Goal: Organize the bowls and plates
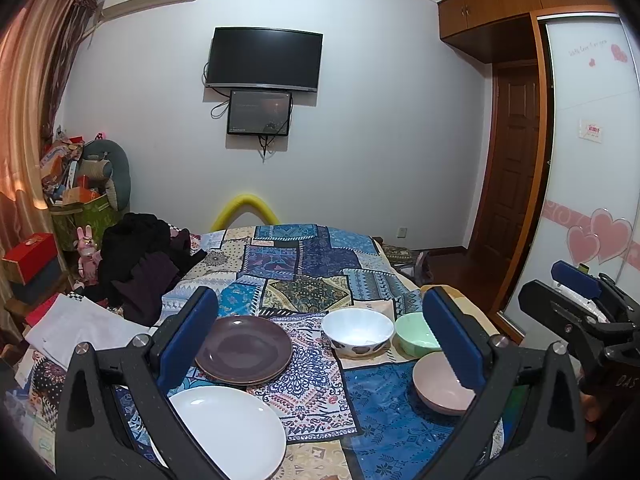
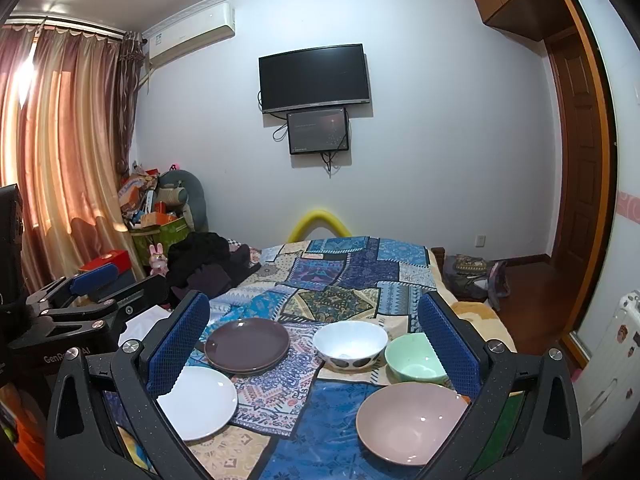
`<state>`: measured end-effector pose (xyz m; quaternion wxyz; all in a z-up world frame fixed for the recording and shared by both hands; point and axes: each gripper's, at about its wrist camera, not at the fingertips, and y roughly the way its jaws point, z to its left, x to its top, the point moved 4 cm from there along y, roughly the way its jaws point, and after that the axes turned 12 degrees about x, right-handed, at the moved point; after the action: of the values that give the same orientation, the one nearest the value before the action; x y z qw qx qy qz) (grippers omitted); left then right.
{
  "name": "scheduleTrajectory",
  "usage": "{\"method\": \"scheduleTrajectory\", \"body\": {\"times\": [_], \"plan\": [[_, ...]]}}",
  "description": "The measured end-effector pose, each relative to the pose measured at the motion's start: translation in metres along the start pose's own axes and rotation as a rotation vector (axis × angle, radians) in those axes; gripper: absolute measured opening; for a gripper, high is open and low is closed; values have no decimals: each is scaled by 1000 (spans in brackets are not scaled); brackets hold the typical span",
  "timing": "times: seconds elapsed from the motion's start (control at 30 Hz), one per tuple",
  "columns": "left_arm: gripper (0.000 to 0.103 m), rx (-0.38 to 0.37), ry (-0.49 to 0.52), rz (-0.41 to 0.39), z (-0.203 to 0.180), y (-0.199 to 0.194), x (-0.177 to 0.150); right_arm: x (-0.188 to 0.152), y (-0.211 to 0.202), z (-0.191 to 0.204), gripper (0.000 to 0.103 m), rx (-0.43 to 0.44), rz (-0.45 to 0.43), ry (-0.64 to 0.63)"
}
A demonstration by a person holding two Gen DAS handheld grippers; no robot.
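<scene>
On the patchwork cloth (image 1: 316,268) (image 2: 340,276) lie two stacked dark purple plates (image 1: 244,349) (image 2: 247,345) and a white plate (image 1: 232,428) (image 2: 202,402) nearer to me. To their right stand a white bowl with dark spots (image 1: 357,331) (image 2: 350,345), a mint green bowl (image 1: 416,334) (image 2: 414,358) and a pink bowl (image 1: 438,384) (image 2: 408,424). My left gripper (image 1: 320,344) hovers open above the dishes, holding nothing. My right gripper (image 2: 314,348) is open and empty too. Each gripper shows at the edge of the other's view.
A heap of dark clothes (image 1: 140,260) (image 2: 204,260) and white paper (image 1: 76,328) lie left of the dishes. Boxes and clutter (image 1: 76,184) stand by the curtain. A wooden door (image 1: 512,152) and wardrobe (image 1: 592,160) are at the right.
</scene>
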<state>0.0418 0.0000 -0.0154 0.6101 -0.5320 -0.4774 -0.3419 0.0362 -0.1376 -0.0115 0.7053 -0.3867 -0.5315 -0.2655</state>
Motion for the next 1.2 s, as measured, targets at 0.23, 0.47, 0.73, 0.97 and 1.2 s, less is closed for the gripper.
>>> {"method": "scheduleTrajectory", "body": {"times": [0.23, 0.47, 0.73, 0.97, 1.2], "plan": [[103, -2, -2, 4, -1, 1, 1, 0, 0, 0, 103, 1, 0, 0], [103, -4, -5, 10, -2, 3, 0, 0, 0, 0, 103, 3, 1, 2], [103, -5, -7, 10, -3, 4, -1, 0, 0, -1, 103, 3, 1, 1], [103, -8, -7, 11, -3, 4, 0, 0, 0, -1, 103, 3, 1, 0], [103, -8, -6, 12, -3, 4, 0, 0, -1, -2, 103, 1, 1, 0]]}}
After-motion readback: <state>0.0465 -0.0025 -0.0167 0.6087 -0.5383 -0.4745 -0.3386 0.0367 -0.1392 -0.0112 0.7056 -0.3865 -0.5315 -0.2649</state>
